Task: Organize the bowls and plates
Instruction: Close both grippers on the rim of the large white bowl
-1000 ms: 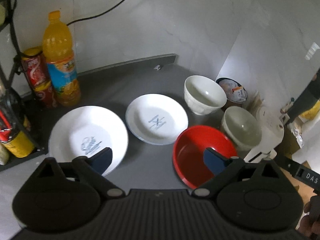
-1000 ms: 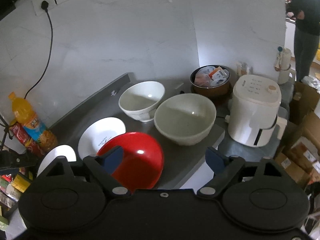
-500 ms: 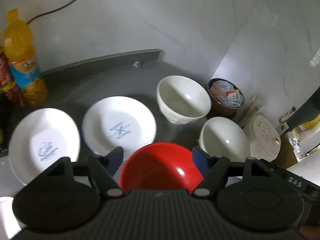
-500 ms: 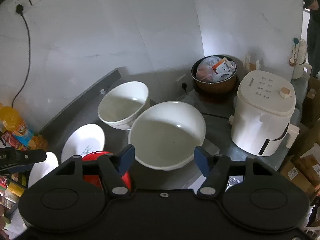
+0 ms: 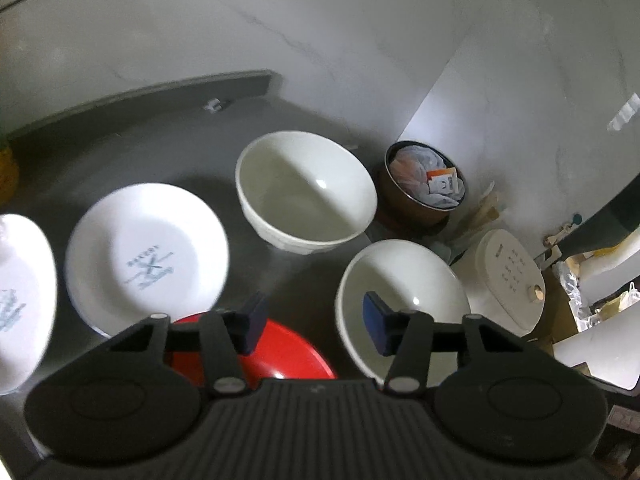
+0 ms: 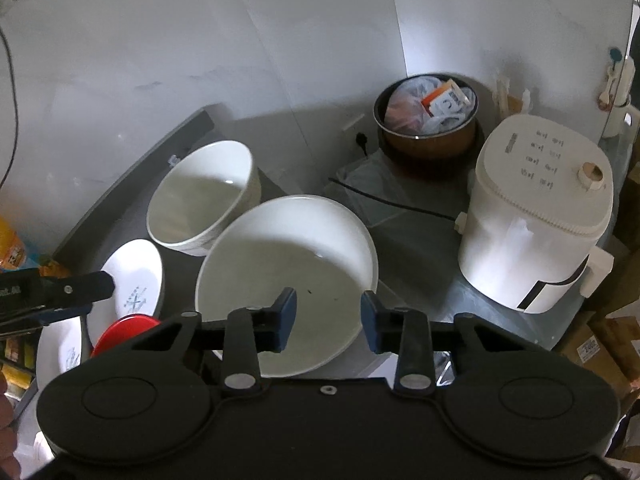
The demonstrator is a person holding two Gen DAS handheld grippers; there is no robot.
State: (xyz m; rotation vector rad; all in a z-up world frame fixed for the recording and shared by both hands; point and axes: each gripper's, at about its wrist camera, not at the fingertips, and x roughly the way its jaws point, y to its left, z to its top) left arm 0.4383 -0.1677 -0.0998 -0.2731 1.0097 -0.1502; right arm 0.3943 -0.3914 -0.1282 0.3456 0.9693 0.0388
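On the grey counter [image 5: 168,140] stand a far white bowl [image 5: 306,192], a near white bowl [image 5: 416,280], a red bowl [image 5: 288,356] and two white plates with blue marks [image 5: 146,256] [image 5: 20,300]. My left gripper [image 5: 314,328] is open above the gap between the red bowl and the near white bowl, holding nothing. My right gripper [image 6: 328,320] is open; its left pad sits over the inside of the near white bowl [image 6: 288,272] and its right pad just outside the rim. The far white bowl [image 6: 200,196], a plate [image 6: 136,280] and the red bowl [image 6: 124,332] lie to its left.
A brown pot [image 6: 428,120] full of packets stands in the back corner. A white rice cooker [image 6: 536,216] sits right of the bowls, with a black cable [image 6: 392,204] on the counter. The counter's edge runs below the near bowl. Boxes [image 6: 600,344] lie beyond the edge.
Both grippers moved forward and to the right toward the bowls. Their fingers have drawn closer together. The right gripper now straddles the near white bowl's rim.
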